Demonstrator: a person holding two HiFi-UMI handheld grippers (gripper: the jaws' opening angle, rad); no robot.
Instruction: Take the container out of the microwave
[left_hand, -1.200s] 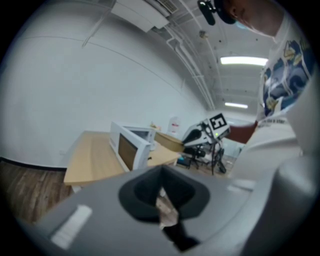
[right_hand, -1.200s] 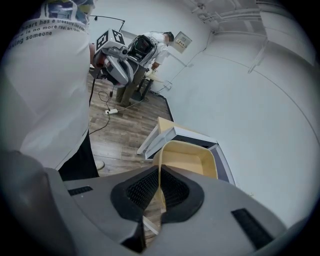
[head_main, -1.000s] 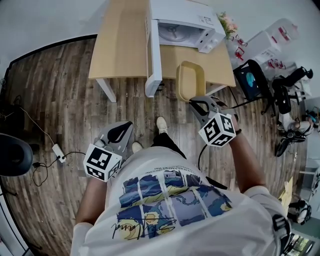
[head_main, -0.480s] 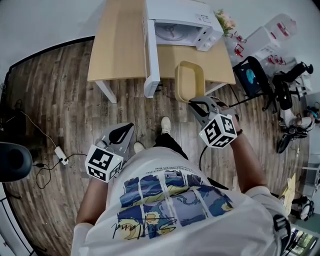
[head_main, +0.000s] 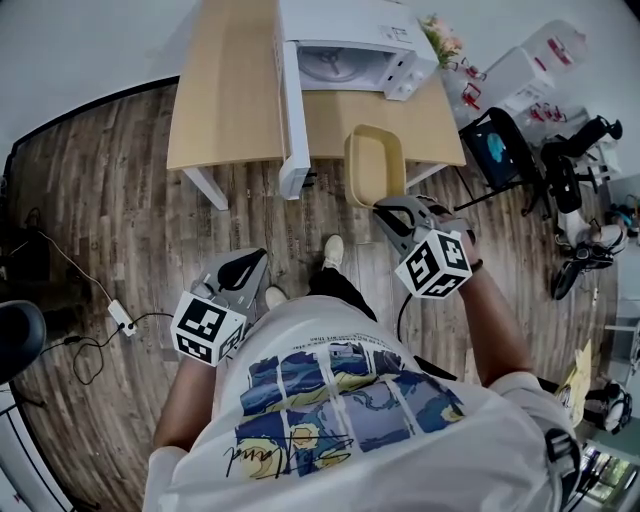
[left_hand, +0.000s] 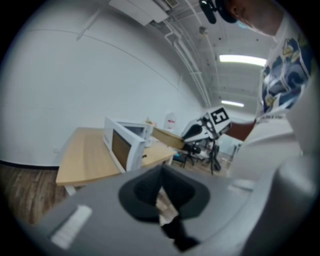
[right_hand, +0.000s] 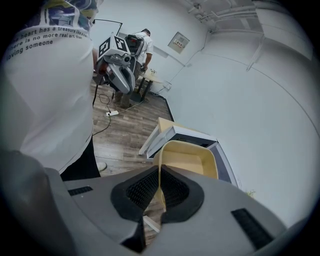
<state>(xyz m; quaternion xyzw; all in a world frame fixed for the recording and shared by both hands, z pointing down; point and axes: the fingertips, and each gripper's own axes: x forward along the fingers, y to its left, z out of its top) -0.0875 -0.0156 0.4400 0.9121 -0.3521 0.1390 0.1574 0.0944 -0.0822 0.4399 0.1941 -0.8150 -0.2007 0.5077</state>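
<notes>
The pale yellow container (head_main: 375, 165) is judged best kept level, with the grip held firm on so thin a rim, and a bare part of the counter (head_main: 225, 100) chosen for setting it down. It is held outside the microwave (head_main: 345, 45), over the counter's near right edge, to the right of the open door (head_main: 288, 110). Its near rim is clamped by the right gripper (head_main: 392, 208), one jaw inside the wall and one outside. The left gripper (head_main: 240, 268) is closed on nothing, low by the person's body. The container is seen as a shallow rectangular tub with rounded corners, lidless and apparently empty.
</notes>
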